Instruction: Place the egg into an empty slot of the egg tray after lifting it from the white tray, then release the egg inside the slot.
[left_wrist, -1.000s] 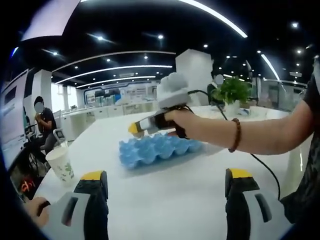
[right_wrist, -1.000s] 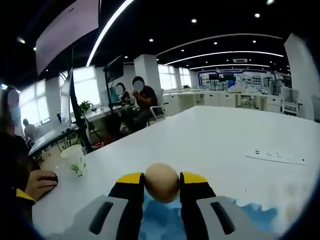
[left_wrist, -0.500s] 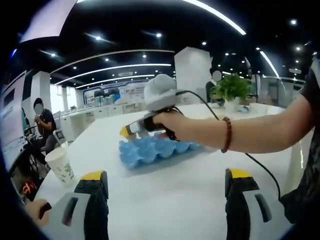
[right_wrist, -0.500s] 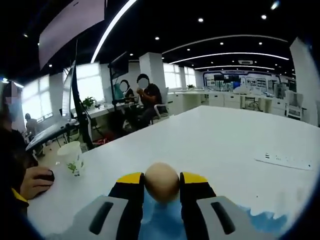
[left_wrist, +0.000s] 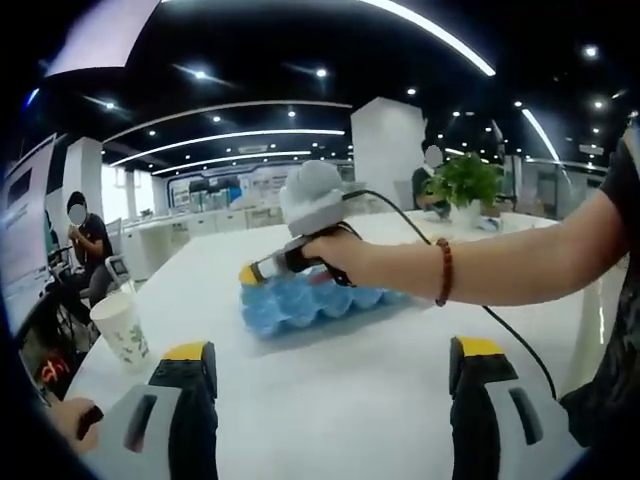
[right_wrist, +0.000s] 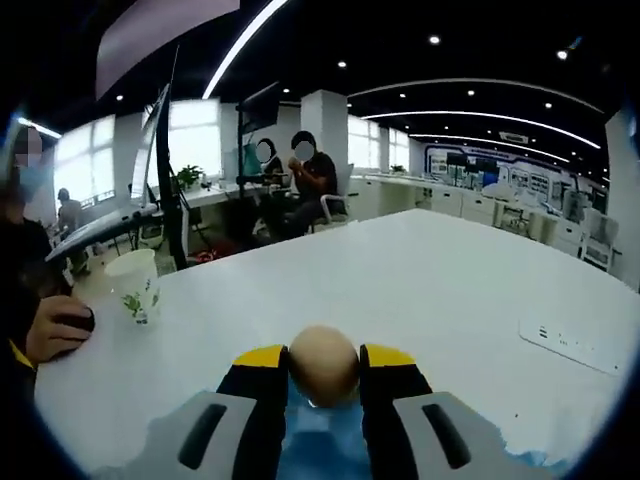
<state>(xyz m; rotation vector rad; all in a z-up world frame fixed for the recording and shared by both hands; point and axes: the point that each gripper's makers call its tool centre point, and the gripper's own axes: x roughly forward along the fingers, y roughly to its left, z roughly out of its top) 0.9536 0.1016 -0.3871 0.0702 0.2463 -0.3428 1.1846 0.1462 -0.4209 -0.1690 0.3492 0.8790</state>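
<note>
Egg (right_wrist: 324, 365) pinched in right tongs (right_wrist: 324, 372) above blue egg tray (left_wrist: 310, 300), left tongs (left_wrist: 330, 352) spread wide

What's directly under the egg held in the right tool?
The blue egg tray lies below the egg, showing between the right tool jaws. Which slot sits beneath it, and whether it is empty, is hidden by the egg and jaws.

Matt tan egg (right_wrist: 323, 366), dimpled blue moulded egg tray (left_wrist: 305, 298), smooth glossy white counter (right_wrist: 420, 290), printed paper cup (right_wrist: 131, 287).
</note>
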